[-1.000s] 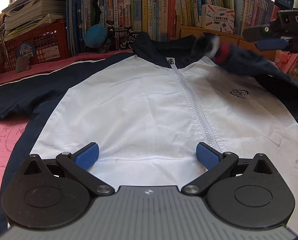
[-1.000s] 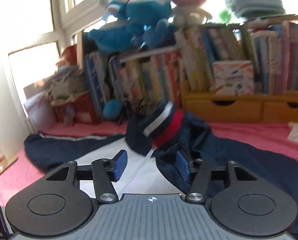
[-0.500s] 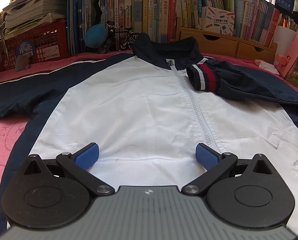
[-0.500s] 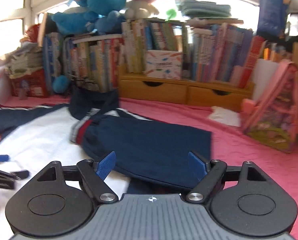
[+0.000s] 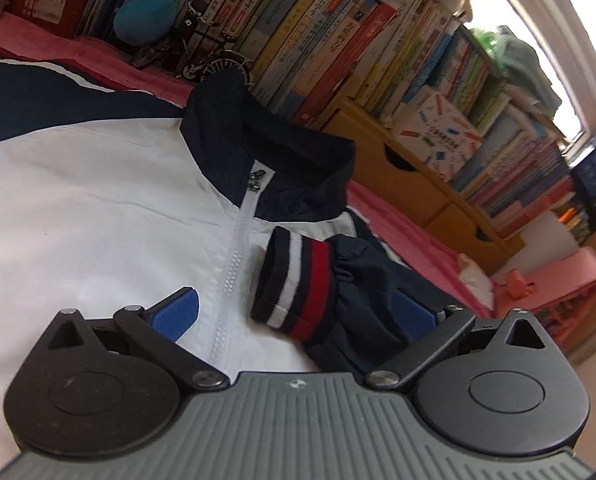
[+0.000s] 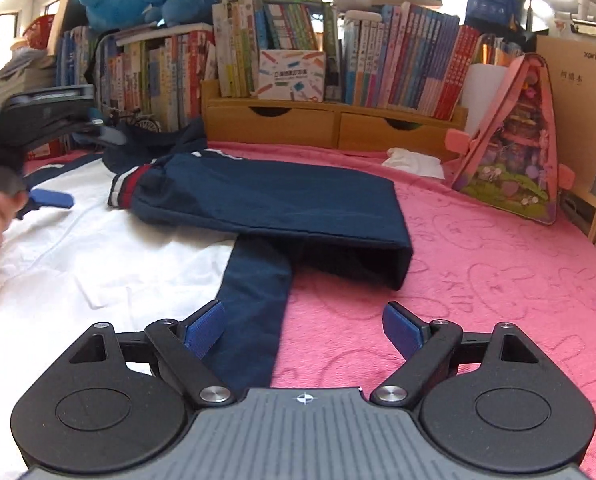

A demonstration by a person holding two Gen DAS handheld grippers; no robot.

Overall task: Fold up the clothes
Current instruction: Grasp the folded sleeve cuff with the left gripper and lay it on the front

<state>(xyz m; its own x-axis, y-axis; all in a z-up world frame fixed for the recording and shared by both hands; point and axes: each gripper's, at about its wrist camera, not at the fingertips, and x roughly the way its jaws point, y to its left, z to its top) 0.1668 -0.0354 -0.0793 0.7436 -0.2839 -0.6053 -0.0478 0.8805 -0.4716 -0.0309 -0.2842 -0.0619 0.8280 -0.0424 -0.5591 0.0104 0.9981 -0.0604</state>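
1. Nearest in the left wrist view, the left gripper hangs with its blue pads spread wide and nothing between them, tilted over the chest of the jacket.
2. Between those pads lies the striped cuff of the folded sleeve, just right of the white zipper, which runs away from the camera up to the navy collar.
3. Only the right wrist view shows the whole folded sleeve: its long axis runs crosswise, cuff toward the zipper, fold edge over the pink blanket.
4. The right gripper hovers spread apart and empty above the jacket's navy side panel.
5. Farthest back, books line the wooden drawers.
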